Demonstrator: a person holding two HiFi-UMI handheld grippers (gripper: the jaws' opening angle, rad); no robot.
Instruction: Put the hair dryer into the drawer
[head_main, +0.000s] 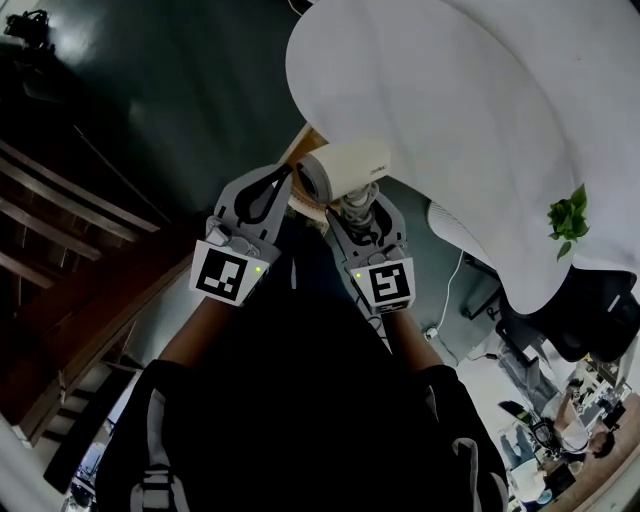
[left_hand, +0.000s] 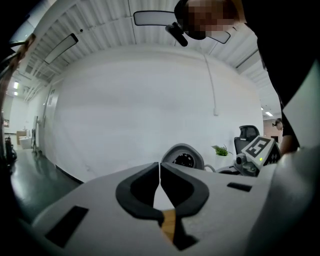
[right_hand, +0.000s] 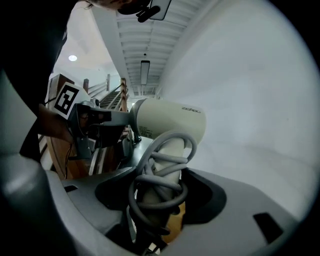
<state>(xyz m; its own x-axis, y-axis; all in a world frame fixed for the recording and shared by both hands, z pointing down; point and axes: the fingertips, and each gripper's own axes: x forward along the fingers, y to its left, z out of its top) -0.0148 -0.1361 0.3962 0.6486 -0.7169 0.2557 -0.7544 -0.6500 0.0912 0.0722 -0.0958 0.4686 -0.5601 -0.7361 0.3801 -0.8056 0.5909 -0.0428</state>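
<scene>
Your forearms (head_main: 200, 330) reach forward from dark sleeves, side by side and angled slightly down, each ending in a grey gripper with a black-and-white marker cube.

Your right gripper (right_hand: 160, 185) has its jaws set wide and clamped on the handle of the hair dryer (right_hand: 170, 122). The handle stands upright between the dark pads, wound with loops of thick grey cord (right_hand: 162, 170). The dryer is smooth, matt cream plastic, with a short round barrel lying crosswise above the jaws. In the head view it sits just ahead of the right gripper (head_main: 355, 205), its barrel (head_main: 350, 165) against the edge of a broad white surface (head_main: 450, 100) with a rounded outline.

Your left gripper (left_hand: 160, 172) has its jaws together at the tips, with nothing between them; only a sliver of tan wood (left_hand: 169, 225) shows through the gap lower down. It points just beside the dryer's round rear grille (left_hand: 182, 159). A small green plant (head_main: 568, 218) rests on the white surface, well apart from both tools.
</scene>
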